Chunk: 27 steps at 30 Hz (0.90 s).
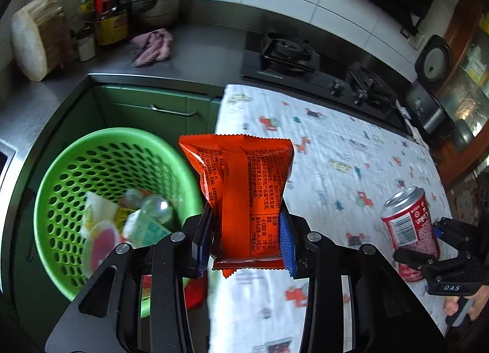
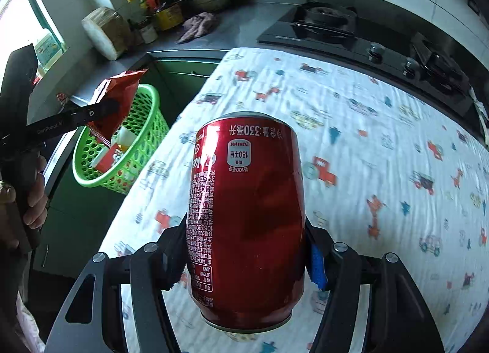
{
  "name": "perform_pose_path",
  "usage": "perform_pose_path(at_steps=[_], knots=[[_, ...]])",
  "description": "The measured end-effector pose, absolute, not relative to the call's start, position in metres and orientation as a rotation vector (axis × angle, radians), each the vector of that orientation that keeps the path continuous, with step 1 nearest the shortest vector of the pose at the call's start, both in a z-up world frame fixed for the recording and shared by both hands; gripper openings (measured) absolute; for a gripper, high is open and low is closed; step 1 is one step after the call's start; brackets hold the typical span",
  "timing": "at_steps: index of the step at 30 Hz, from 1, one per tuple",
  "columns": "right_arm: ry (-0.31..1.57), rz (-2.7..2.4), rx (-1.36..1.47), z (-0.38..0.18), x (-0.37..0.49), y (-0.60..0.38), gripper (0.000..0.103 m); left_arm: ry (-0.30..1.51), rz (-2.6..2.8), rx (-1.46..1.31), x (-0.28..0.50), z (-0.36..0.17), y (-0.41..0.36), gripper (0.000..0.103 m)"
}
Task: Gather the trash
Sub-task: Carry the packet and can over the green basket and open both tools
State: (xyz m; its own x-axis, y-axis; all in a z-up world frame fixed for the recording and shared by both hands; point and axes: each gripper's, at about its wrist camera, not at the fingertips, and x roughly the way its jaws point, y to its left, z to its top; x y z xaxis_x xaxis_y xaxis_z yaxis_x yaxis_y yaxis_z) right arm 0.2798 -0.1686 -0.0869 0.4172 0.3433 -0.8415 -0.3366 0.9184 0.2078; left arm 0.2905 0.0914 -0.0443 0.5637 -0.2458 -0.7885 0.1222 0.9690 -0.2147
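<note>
left hand-held gripper (image 1: pixel 246 240) pinching orange snack packet (image 1: pixel 244 188) beside green basket (image 1: pixel 61 200), right hand-held gripper (image 2: pixel 246 249) clamping red can (image 2: pixel 247 215)

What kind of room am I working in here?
Most likely a home kitchen: a gas hob set in the counter, cooking oil bottles and a steel pot against the tiled wall, green cabinets below.
</note>
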Motion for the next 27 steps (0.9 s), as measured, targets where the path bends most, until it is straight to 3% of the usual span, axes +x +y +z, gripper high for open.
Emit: perform_pose_path(at_steps=[12, 14, 16, 19, 27], knots=[[1.037, 0.568, -0.031, -0.074, 0.319, -0.022, 0.061, 1.030, -0.027, -0.226, 0.290, -0.081, 0.232, 0.040], [1.038, 0.575, -0.032, -0.075, 0.325, -0.004, 0.061, 1.046, -0.010, -0.251, 0.290, -0.086, 0.245, 0.051], [1.042, 0.575, -0.026, -0.078, 0.332, 0.011, 0.061, 1.042, -0.005, -0.281, 0.288, -0.090, 0.257, 0.053], [1.056, 0.578, -0.006, -0.083, 0.341, 0.029, 0.061, 1.040, 0.003, -0.306, 0.285, -0.093, 0.268, 0.066], [1.071, 0.601, 0.047, -0.085, 0.356, 0.059, 0.062, 1.014, 0.016, -0.318, 0.274, -0.090, 0.286, 0.072]])
